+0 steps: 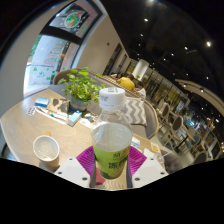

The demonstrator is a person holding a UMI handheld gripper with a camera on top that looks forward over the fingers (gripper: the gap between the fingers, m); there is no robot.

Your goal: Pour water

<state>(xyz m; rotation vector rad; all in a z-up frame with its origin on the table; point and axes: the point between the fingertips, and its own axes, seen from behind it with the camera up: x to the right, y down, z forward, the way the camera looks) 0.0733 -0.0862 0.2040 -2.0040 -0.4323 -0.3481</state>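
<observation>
The tool (112, 165) grips a green-labelled bottle (112, 145) between its pink pads (138, 160) above the desk (30, 125); a white cup (46, 150) and a plant (82, 88) stand beyond.

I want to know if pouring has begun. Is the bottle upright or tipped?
Upright. The bottle stands vertical between the tongs, white cap on top, and its green label reads level. Both pink pads press on it.
</observation>
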